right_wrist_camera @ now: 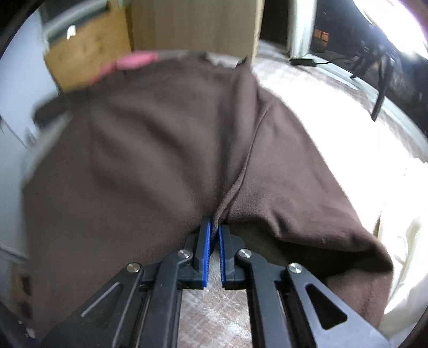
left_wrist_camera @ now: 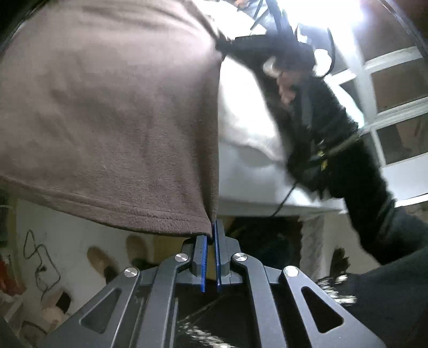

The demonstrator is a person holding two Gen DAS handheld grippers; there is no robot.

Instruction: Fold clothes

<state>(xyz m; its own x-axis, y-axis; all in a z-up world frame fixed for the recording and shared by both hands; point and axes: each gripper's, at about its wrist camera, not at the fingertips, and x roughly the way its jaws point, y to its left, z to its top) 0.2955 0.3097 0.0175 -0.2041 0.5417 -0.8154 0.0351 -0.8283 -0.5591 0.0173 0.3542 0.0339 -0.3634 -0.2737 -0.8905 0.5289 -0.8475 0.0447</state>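
Observation:
A brown fleece garment (left_wrist_camera: 112, 112) hangs lifted in the air. My left gripper (left_wrist_camera: 213, 230) is shut on its hemmed bottom corner, the cloth pinched between the blue pads. In the right wrist view the same brown garment (right_wrist_camera: 160, 150) spreads out ahead over a white bed (right_wrist_camera: 334, 112). My right gripper (right_wrist_camera: 214, 227) is shut on a bunched fold of it by a seam. The other gripper and the hand holding it (left_wrist_camera: 289, 69) show blurred at the garment's far edge in the left wrist view.
A white bed (left_wrist_camera: 248, 166) lies behind the garment. The person's dark sleeve (left_wrist_camera: 347, 171) crosses the right side. A white-framed window (left_wrist_camera: 388, 107) is at right. Slippers (left_wrist_camera: 101, 261) and a cable lie on the floor. Cardboard boxes (right_wrist_camera: 192, 24) stand beyond the bed.

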